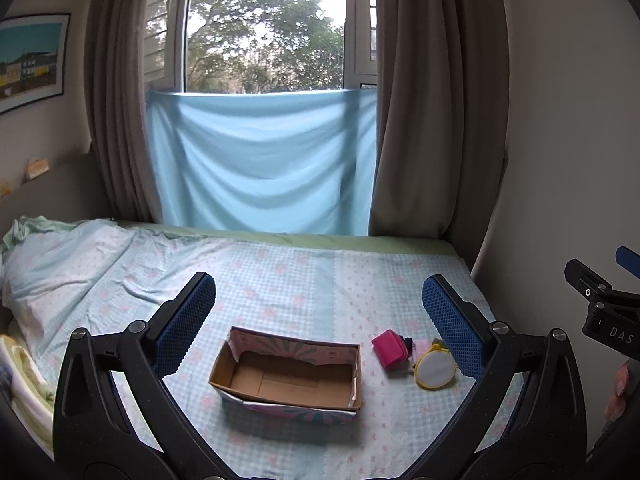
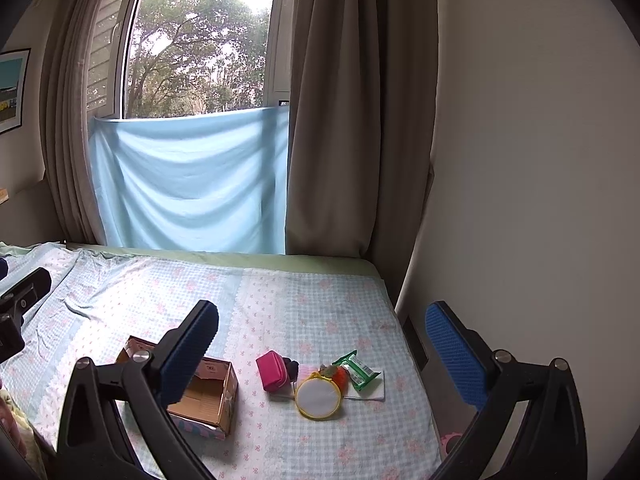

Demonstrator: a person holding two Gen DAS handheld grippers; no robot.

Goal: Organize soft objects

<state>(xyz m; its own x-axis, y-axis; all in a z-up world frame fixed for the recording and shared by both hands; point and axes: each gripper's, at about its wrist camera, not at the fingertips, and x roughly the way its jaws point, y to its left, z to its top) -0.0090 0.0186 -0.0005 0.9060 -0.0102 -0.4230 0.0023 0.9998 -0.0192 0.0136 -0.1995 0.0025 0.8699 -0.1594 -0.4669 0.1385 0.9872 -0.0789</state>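
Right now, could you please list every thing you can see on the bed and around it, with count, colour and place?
box: one, brown cardboard, patterned outside, open and empty, on the bed
pouch: one, pink, right of the box
round item: one, yellow rim, white centre, in front of the pouch
packet: one, green, right of the round item, on a white sheet
orange item: one, behind the round item, unclear
bed cover: one, pale blue with pink flowers
blue cloth: one, hanging below the window
curtains: two, grey-brown
picture: one, left wall
left gripper: open, above the box
right gripper: open, above the items
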